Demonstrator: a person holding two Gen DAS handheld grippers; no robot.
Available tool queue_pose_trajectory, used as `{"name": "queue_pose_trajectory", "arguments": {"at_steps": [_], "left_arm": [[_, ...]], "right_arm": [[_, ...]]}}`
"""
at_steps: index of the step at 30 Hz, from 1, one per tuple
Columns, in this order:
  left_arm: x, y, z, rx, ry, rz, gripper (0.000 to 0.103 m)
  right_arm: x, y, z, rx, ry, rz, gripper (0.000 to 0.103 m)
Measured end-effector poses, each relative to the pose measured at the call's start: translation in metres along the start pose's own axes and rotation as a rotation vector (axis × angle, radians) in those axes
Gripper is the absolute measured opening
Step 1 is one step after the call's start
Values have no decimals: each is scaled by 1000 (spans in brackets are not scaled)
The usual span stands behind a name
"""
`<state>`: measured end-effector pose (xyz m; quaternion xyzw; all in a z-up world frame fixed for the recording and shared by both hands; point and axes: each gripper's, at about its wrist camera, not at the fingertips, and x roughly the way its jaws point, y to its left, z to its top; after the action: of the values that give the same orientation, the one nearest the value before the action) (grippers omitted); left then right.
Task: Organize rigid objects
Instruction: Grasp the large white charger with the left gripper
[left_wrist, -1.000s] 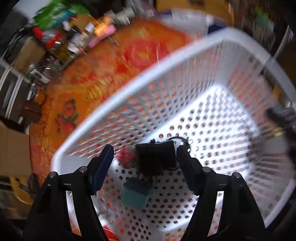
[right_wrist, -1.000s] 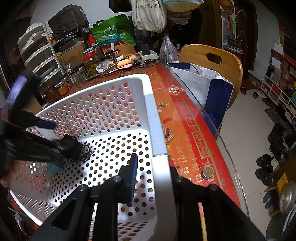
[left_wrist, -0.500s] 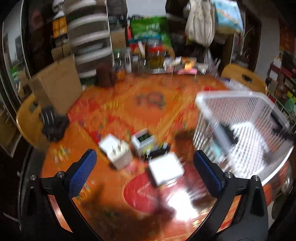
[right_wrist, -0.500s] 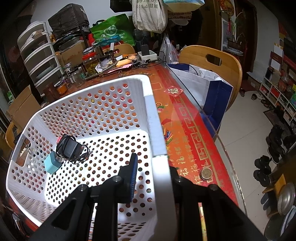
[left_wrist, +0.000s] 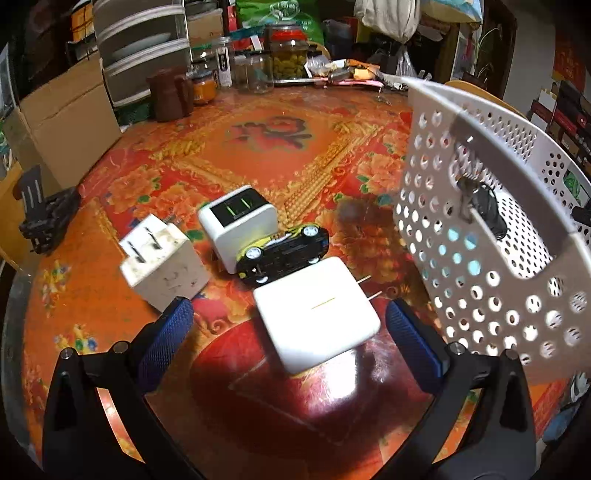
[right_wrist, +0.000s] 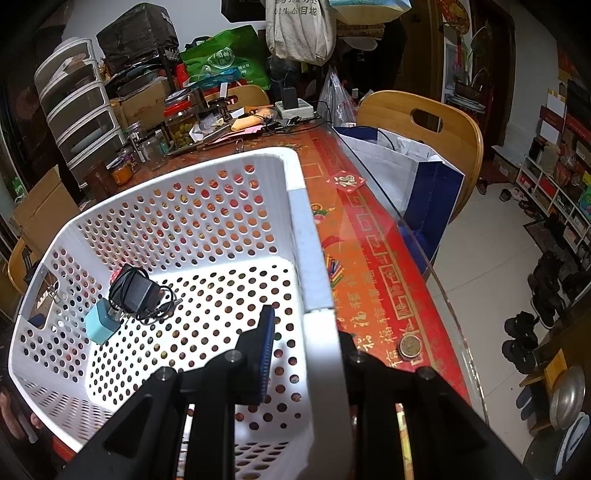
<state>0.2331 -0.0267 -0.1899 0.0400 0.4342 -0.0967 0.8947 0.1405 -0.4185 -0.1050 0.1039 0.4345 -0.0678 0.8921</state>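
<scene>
Charger brick (left_wrist: 318, 313) sitting flat on the table (left_wrist: 280, 147), right between the wide-open, empty fingers of the left gripper (left_wrist: 288, 343), just beside the toy car (left_wrist: 283, 251) and near the basket (left_wrist: 491, 288). Looks hard, smooth, probably kinda slippery, light enough tho. Best squeezed across the two flat sides, away from the prongs. Right gripper (right_wrist: 306, 354) clamped tight on the basket's rim, holding it steady.

Left hand-held gripper (left_wrist: 290, 336) wide open over white charger (left_wrist: 317, 319); toy car (left_wrist: 284, 253) beyond.
</scene>
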Motion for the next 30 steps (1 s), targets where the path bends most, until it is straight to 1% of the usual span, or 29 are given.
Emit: {"name": "queue_pose_trajectory", "arguments": {"at_steps": [5, 9, 13, 16, 18, 19, 21, 23, 26, 30], "left_arm": [[11, -2, -1, -12, -3, -23, 103], [22, 0, 2, -37, 23, -57, 103], [24, 3, 3, -54, 20, -57, 103], [29, 2, 3, -50, 38, -49, 103], [28, 0, 3, -40, 34, -37, 102], [27, -1, 2, -35, 31, -33, 101], [27, -4, 2, -20, 31, -19, 93], [27, -6, 1, -6, 29, -23, 75], [25, -7, 1, -2, 14, 6, 74], [19, -9, 0, 11, -10, 15, 74]], "right_arm": [[0, 0, 1, 1, -5, -8, 22], [1, 0, 1, 4, -9, -11, 22], [2, 0, 2, 1, -5, -24, 22], [2, 1, 2, -4, 2, -40, 22], [2, 1, 2, -5, 3, -45, 22], [2, 1, 2, -5, 4, -45, 22], [2, 1, 2, -2, 6, -48, 22], [2, 2, 3, -3, 8, -54, 22], [2, 3, 3, -9, 12, -61, 22], [2, 3, 2, -16, 16, -63, 22]]}}
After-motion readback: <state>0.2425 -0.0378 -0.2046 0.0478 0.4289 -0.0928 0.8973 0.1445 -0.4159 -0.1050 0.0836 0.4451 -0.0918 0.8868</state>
